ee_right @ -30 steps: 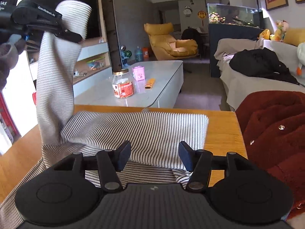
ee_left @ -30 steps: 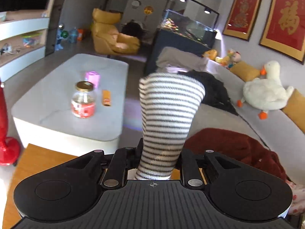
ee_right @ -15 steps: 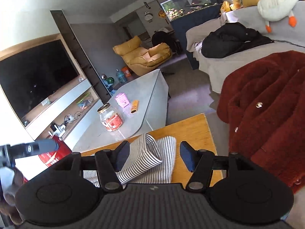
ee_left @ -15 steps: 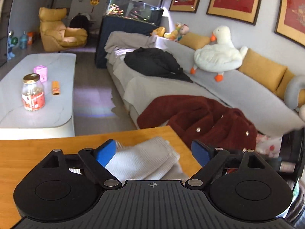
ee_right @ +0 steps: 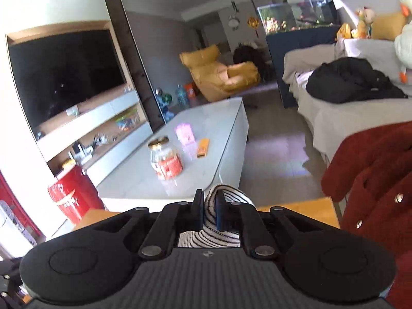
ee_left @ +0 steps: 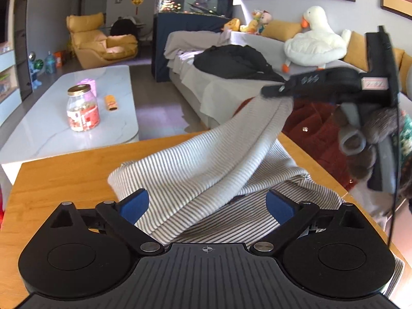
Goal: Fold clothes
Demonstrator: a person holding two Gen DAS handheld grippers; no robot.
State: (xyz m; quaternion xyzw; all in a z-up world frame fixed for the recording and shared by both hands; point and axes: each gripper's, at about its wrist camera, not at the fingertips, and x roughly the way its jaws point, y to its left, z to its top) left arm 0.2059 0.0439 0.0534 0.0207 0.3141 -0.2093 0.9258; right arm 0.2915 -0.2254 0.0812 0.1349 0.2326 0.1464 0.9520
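Two claws, left claw (ee_left: 207,203) spread wide, right claw (ee_right: 208,206) clamped on striped garment (ee_left: 206,170), jar label (ee_left: 83,118) unreadable

Both wrist views low over table (ee_left: 64,177), sharing sofa (ee_right: 334,108).

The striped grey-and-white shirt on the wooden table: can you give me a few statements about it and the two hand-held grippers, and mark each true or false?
1. The right gripper is clamped on a fold of the striped grey-and-white shirt. True.
2. The left gripper is pinching the shirt. False: its jaws have just opened wide and its blue pads stand clear of the cloth.
3. The shirt lies on the white marble coffee table. False: it is on the wooden table.
4. A dark red fleece coat lies on the grey sofa. True.
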